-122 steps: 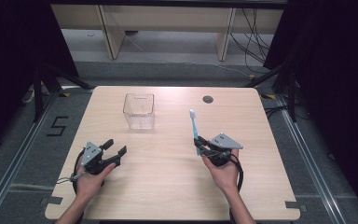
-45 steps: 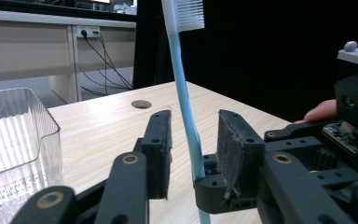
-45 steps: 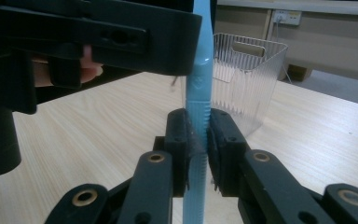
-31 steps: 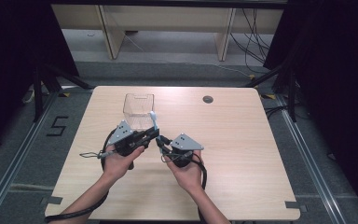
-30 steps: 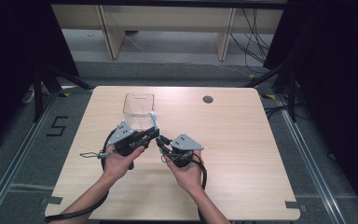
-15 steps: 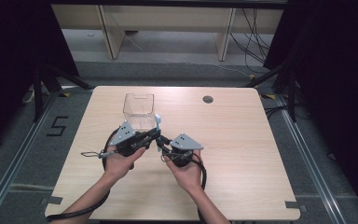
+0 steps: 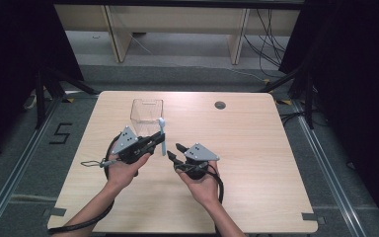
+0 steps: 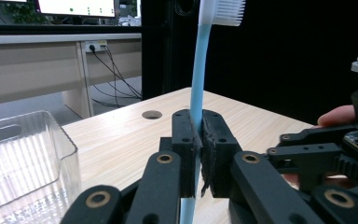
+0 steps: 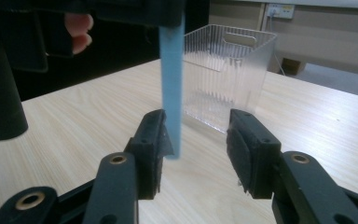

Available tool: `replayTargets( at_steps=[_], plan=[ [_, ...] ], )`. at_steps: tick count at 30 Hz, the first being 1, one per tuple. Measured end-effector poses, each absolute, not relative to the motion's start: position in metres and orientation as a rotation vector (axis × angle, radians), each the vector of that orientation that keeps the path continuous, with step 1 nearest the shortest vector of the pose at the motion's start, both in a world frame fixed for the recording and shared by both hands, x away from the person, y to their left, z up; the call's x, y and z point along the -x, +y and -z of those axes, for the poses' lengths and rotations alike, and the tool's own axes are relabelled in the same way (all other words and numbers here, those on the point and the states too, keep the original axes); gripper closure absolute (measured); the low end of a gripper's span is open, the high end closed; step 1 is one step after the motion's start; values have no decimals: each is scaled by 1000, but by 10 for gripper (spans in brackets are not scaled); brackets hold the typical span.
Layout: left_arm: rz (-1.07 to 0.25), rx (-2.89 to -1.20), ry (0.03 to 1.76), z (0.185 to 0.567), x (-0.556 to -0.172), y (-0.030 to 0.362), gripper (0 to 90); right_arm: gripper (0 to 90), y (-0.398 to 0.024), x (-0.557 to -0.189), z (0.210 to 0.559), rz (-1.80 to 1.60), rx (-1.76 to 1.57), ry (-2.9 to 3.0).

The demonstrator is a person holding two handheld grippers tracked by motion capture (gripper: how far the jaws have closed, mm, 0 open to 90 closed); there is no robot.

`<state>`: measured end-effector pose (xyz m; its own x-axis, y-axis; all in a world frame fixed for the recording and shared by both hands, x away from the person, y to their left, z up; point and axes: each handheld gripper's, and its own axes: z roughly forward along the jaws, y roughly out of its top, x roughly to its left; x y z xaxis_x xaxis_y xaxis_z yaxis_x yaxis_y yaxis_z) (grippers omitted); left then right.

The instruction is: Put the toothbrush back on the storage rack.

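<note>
A light-blue toothbrush point(image 7: 163, 136) with white bristles stands upright, clamped at its handle by my left gripper point(image 7: 156, 140). In the left gripper view the toothbrush point(image 8: 198, 70) rises from between the shut jaws of that gripper point(image 8: 199, 140), bristles at the top. My right gripper point(image 7: 174, 153) sits just to the right, open. In the right gripper view the toothbrush's lower end point(image 9: 171, 84) hangs between the spread jaws of this gripper point(image 9: 198, 140), close to the left pad, and no pad presses on it. A clear ribbed plastic bin point(image 7: 147, 114) stands just behind the left gripper.
The bin point(image 8: 23, 158) point(image 9: 228, 70) stands upright with nothing visible inside. A round cable hole point(image 7: 220, 105) lies in the wooden table point(image 7: 256, 148) at the back right. Cables trail from both grippers toward the person's arms. A dark floor and a shelf frame lie beyond the table.
Earlier the right gripper held the toothbrush at the right of the table and the left was open. They met in the middle; now the left holds it and the right jaws have opened.
</note>
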<state>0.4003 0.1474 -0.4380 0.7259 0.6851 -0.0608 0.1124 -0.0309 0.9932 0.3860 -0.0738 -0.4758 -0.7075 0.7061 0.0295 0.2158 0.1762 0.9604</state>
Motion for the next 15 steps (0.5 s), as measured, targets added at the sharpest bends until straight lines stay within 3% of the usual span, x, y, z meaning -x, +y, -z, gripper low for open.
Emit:
replayTargets(
  at_steps=[15],
  plan=[
    [-566, -1535, 689, 435, -403, 157, 839, 567, -105, -379, 478, -1478, -898, 2026]
  ],
)
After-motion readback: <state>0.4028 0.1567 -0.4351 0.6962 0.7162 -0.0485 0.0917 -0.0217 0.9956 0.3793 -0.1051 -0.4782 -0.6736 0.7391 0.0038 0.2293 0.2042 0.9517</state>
